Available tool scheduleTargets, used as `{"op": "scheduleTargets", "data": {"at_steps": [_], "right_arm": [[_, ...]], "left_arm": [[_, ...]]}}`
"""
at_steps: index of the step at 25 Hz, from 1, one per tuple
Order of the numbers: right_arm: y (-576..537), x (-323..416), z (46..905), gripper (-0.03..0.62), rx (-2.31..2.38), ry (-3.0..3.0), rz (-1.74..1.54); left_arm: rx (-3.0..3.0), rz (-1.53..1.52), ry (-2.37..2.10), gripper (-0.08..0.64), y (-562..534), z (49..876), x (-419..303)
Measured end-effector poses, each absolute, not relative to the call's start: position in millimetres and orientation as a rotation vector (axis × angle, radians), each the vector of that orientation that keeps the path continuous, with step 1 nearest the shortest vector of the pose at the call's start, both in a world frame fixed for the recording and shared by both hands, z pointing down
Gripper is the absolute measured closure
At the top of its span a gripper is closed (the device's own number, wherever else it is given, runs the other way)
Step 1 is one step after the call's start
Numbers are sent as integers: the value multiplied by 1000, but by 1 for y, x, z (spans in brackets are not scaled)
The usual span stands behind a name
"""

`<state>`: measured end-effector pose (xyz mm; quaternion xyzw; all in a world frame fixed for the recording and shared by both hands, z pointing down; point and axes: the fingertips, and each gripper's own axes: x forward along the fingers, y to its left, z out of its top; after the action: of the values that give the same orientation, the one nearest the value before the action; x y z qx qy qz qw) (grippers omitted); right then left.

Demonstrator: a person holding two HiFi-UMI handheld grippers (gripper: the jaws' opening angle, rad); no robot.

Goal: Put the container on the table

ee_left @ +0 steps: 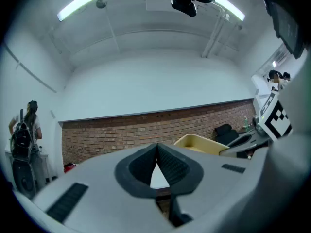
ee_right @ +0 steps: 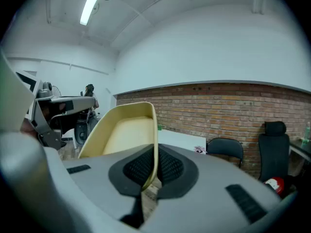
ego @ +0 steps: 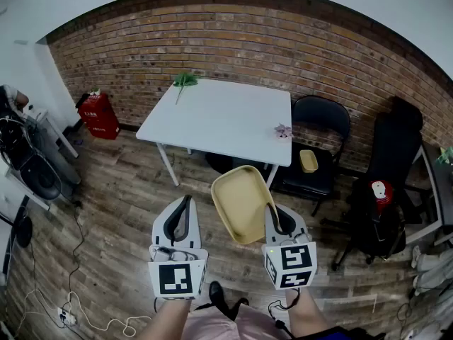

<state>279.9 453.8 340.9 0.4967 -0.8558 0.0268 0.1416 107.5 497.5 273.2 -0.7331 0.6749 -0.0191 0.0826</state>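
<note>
A shallow yellow container (ego: pixel 243 202) hangs in the air over the wooden floor, short of the white table (ego: pixel 226 119). My right gripper (ego: pixel 271 213) is shut on its right rim; the right gripper view shows the thin yellow wall (ee_right: pixel 151 149) pinched between the black pads. The container (ee_right: pixel 127 130) tilts up and to the left there. My left gripper (ego: pixel 187 205) is beside the container on its left, apart from it, jaws closed with nothing between them. In the left gripper view the container (ee_left: pixel 199 143) shows at the right, past the shut pads (ee_left: pixel 171 165).
A green plant sprig (ego: pixel 184 81) and a small pink flower (ego: pixel 283 129) lie on the table. A black chair (ego: pixel 317 147) carrying a small yellow tub (ego: pixel 308 161) stands right of it. Another black chair (ego: pixel 386 190), a red box (ego: pixel 98 115) and floor cables (ego: pixel 78 275) surround the spot.
</note>
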Motion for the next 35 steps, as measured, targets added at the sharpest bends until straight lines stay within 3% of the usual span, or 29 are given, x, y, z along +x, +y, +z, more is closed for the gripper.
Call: {"op": "scheduleTargets", "data": {"at_steps": [23, 35], "right_arm": [[396, 232, 343, 588, 1500, -2458, 98], [325, 204, 362, 588, 1502, -2451, 139]], "left_arm": [[-2240, 33, 1975, 549, 440, 281, 57], [-2249, -63, 2006, 551, 376, 306, 22]]}}
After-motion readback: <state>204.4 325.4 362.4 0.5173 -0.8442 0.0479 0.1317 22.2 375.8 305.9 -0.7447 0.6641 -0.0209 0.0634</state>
